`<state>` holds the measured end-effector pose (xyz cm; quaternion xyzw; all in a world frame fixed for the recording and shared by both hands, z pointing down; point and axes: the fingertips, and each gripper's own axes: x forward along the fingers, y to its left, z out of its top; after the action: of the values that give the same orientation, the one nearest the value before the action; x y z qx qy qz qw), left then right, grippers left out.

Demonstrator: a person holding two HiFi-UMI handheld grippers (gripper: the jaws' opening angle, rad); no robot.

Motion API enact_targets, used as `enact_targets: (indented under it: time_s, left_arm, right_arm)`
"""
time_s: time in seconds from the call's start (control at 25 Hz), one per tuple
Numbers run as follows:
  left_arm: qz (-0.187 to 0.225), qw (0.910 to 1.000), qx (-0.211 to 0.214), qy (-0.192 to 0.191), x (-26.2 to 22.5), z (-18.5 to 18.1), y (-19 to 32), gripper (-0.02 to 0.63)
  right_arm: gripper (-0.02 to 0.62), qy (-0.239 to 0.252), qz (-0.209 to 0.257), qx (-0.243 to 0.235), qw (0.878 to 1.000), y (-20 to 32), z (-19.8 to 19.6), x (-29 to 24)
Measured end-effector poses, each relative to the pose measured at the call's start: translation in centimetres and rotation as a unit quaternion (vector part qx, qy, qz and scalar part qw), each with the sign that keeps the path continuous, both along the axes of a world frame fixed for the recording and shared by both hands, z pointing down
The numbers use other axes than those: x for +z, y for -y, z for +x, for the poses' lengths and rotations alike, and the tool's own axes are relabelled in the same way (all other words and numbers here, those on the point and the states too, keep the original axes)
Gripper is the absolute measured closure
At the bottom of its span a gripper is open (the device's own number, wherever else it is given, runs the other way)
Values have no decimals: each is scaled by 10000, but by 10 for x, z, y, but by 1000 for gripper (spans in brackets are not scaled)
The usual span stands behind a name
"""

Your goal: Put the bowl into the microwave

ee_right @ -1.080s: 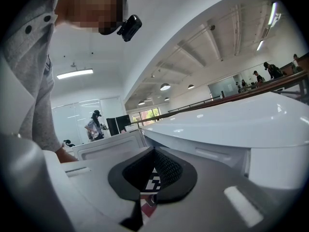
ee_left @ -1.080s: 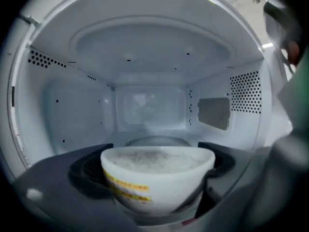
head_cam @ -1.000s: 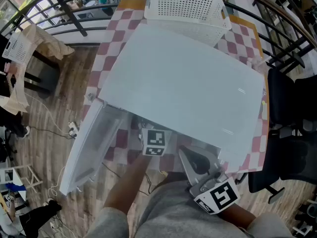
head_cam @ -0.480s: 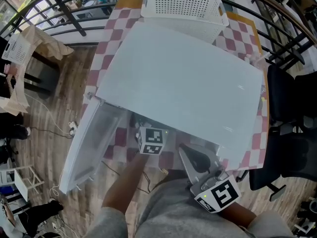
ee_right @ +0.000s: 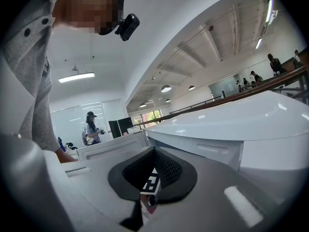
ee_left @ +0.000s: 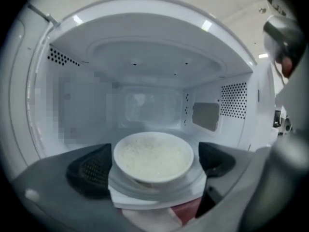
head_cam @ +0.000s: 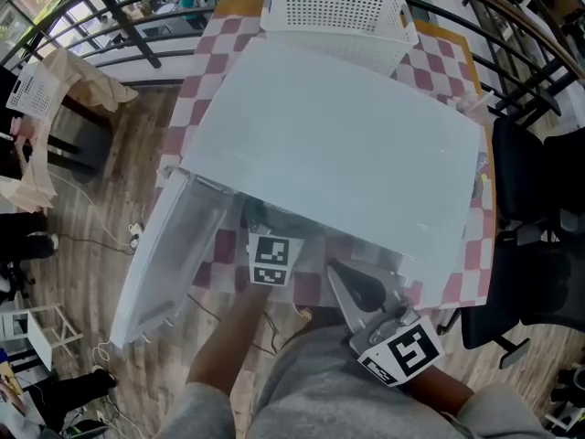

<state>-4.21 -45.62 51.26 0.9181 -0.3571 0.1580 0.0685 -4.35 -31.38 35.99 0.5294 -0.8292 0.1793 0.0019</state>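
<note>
While the bowl (ee_left: 153, 156) is carried at the mouth of the microwave (head_cam: 338, 144), the entry reads as follows.

- **Item:** bowl, white, round, filled with what looks like rice; no long axis to align.
- **Location:** between the fingers (ee_left: 89, 172) of the left gripper (ee_left: 154, 164), at the threshold of the cavity (ee_left: 145, 105), which lies straight ahead and open.
- **Left fingers:** clenched on the bowl, one dark pad at each side.
- **Right gripper (ee_right: 153, 178):** fingers pressed together on nothing. It hangs to the right of the left one, close to the person's body, so the left is plainly nearer the opening.
- **Door (head_cam: 169, 263):** swung wide to the left, clear of the path.
- **Judgement:** the coming move is a straight push forward, then a lowering onto the cavity floor.
- **Hard to make out:** a flat white layer under the bowl, perhaps a plate or the bowl's own foot. It is also unclear whether the bowl has passed the sill. No turntable is discernible.
- **Hidden in the head view:** bowl and cavity, both under the microwave's top.
- **Also present:** table (head_cam: 219, 44) with checked cloth; white basket (head_cam: 334, 7) behind the microwave.
</note>
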Motion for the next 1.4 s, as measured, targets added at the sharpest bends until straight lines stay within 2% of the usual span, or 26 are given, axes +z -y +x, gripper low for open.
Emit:
enact_targets:
  time_s: [0.16,0.28,0.44,0.6,0.76,0.8,0.84,1.04,1.4]
  left_arm:
    - [108,9998,-157,-80,-16,-23,-20,58]
    - [154,9986,-373,-330,-41,-49,-46,72]
    - [435,9952,-586,-651,-88,-81,-95,165]
    - [588,9900,-1081,-696,-122,-118,-145,364]
    - [720,9823,-1550,-762,-148,-146,-183,522]
    - [735,9807,-1636,-782,-153,-150,-191,578]
    - [740,9792,-1707,-806,-156,-154,-197,595]
    - [826,9732,-2048,-648,-164,-172,-221,595]
    - [573,9663,-2489,-331,-155,-192,-248,596]
  right_arm:
    - [601,30,86,-172,9998,-7,-11,-7]
    - [601,37,198,-290,9994,-15,-17,-16]
    - [601,-2,287,-320,9991,-29,-15,-22]
    - [601,-98,433,-283,9986,-50,-8,-32]
    - [601,-113,469,-143,9987,-71,3,-39]
    - [601,-126,471,-111,9988,-76,6,-41]
    - [602,-138,465,-88,9988,-80,9,-41]
    - [601,-327,480,33,9983,-98,24,-47]
    - [601,-549,431,-58,9975,-116,27,-46]
